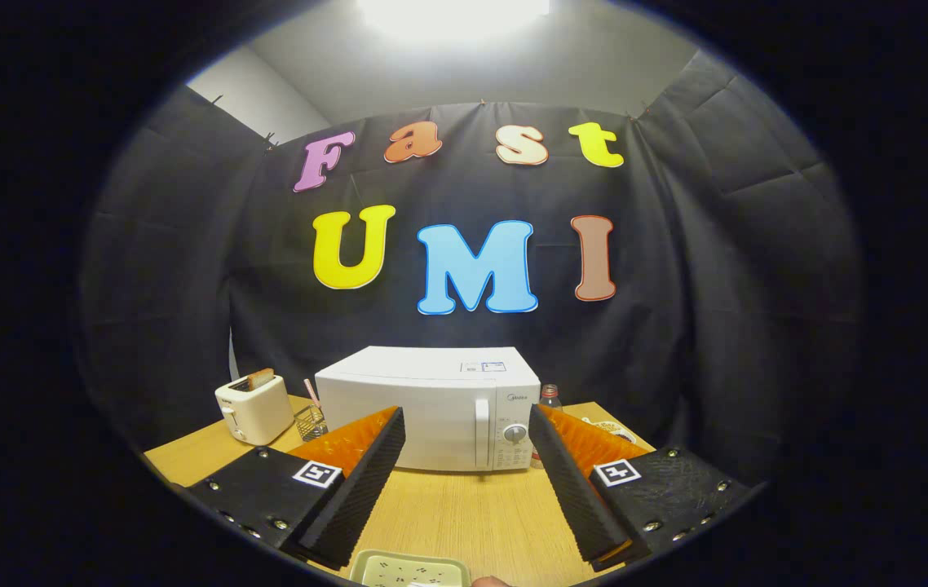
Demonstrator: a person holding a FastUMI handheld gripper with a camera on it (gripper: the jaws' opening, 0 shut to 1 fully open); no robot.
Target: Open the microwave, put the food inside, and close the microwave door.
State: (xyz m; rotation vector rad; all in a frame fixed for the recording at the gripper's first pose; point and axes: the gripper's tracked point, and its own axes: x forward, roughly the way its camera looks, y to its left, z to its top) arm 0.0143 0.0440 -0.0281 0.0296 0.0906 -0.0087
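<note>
The table carries everything here, and the microwave stands at its far side against the cloth wall, door shut, with the handle upright just left of the dial. That shut door fits either end of the job: food waiting outside, or food already in and the door closed again; what is inside cannot be seen. A toaster sits to the left of the microwave, a small wire basket between the two, and a bottle just behind the right corner. Close under the gripper, near the table's front edge, lies a pale tray; whether it holds the food is too cut off to tell.

The gripper hangs wide open and holds nothing, the microwave framed between its fingers and well beyond them.

Risks, as I judge them: the microwave looks light and unanchored, so a pull on the handle could drag the whole box forward instead of freeing the door. A swinging door could sweep toward the basket and toaster. A wide approach on the right could knock over the bottle. The tray is shallow, so a pinch on its rim could tip it
</note>
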